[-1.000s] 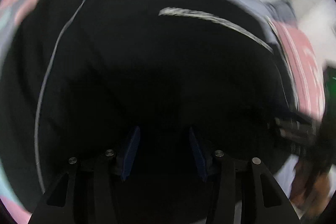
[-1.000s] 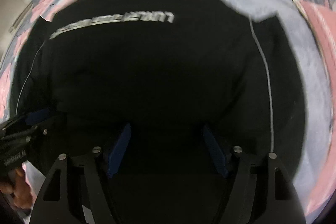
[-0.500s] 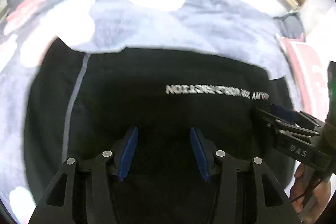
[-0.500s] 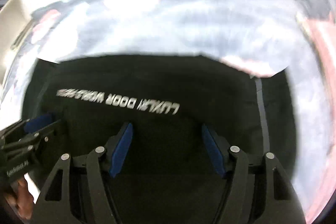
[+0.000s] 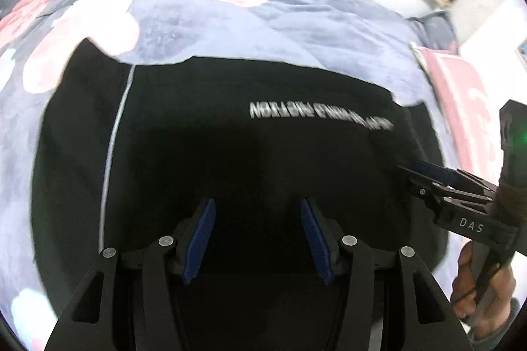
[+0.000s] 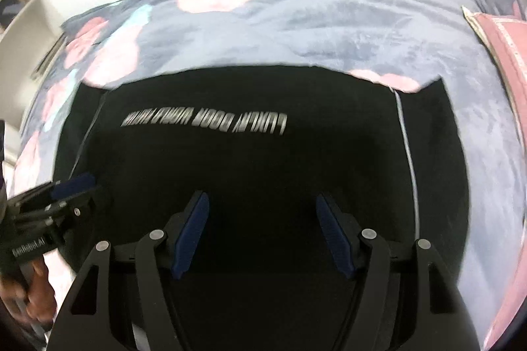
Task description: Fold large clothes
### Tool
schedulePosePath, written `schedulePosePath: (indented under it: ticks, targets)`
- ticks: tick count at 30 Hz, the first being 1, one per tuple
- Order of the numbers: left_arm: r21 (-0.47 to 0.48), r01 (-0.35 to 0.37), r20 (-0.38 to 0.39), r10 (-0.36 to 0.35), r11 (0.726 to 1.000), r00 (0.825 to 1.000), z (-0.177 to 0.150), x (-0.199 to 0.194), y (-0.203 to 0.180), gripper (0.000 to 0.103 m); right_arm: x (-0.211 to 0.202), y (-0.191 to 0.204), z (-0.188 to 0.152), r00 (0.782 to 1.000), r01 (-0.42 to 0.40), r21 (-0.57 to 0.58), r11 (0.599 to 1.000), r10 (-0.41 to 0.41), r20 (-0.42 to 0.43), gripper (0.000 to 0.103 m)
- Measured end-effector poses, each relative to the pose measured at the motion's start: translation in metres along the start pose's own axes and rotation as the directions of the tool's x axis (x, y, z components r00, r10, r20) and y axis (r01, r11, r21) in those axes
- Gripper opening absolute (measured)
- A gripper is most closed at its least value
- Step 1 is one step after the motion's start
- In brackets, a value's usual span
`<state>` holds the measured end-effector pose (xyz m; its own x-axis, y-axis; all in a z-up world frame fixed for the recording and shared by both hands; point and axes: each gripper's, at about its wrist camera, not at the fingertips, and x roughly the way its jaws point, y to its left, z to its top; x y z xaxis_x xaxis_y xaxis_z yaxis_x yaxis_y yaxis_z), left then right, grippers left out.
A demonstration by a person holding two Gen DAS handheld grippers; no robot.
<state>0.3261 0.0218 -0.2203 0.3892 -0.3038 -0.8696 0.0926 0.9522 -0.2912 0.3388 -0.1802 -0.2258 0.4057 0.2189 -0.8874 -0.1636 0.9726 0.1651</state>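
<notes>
Both grippers hang spread above a black garment laid flat on a bed.

The garment (image 5: pixel 230 160) lies on a grey blanket (image 5: pixel 296 21) with pink flowers; it bears a line of white lettering (image 6: pixel 204 122) and a thin pale stripe (image 6: pixel 408 153) near each side. The left gripper (image 5: pixel 257 239) points down over the near part of the cloth, its jaws opening and nothing between the blue pads (image 5: pixel 199 239). The right gripper (image 6: pixel 260 235) stands wide apart beside it, also holding nothing. A pink pillow (image 6: pixel 507 54) lies at the blanket's right edge.
</notes>
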Motion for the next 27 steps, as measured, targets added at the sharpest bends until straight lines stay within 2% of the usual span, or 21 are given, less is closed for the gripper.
schedulePosePath:
  ticks: [4,7,9,10,15,20,23,27]
  targets:
    - [0.009,0.05,0.017,-0.051,0.999,0.999,-0.039,-0.017,-0.006,0.056,-0.014,0.006,-0.046,0.999,0.032,-0.03,0.999,-0.033,-0.025,0.071]
    - [0.02,0.031,-0.047,-0.03,0.999,0.998,-0.057,0.016,-0.009,0.057,0.013,0.006,-0.06,0.992,0.07,-0.023,0.997,-0.072,-0.101,0.071]
    - [0.069,0.046,-0.021,-0.045,0.997,0.999,-0.068,0.033,-0.01,0.071,0.035,0.0,-0.052,0.984,0.085,-0.002,0.996,-0.084,-0.16,0.072]
    - [0.069,0.048,-0.024,-0.047,0.996,0.999,-0.068,0.042,-0.009,0.071,0.041,-0.001,-0.05,0.982,0.096,-0.005,0.995,-0.095,-0.166,0.073]
    - [0.096,0.003,-0.024,0.0,0.995,1.0,-0.057,0.052,-0.016,0.075,0.044,0.002,-0.048,0.981,0.127,-0.018,0.992,-0.128,-0.148,0.075]
    - [0.108,0.011,-0.004,-0.011,0.994,1.0,-0.062,0.051,-0.016,0.075,0.035,-0.003,-0.065,0.987,0.122,-0.006,0.992,-0.122,-0.103,0.075]
    - [0.082,0.002,-0.014,-0.001,0.997,1.0,-0.065,0.042,-0.017,0.075,0.016,-0.01,-0.082,0.991,0.101,0.036,0.994,-0.098,-0.095,0.075]
    - [0.109,-0.027,0.012,0.026,0.994,1.0,-0.081,0.007,-0.026,0.075,-0.02,-0.018,-0.107,0.994,0.076,0.09,0.993,-0.069,-0.082,0.076]
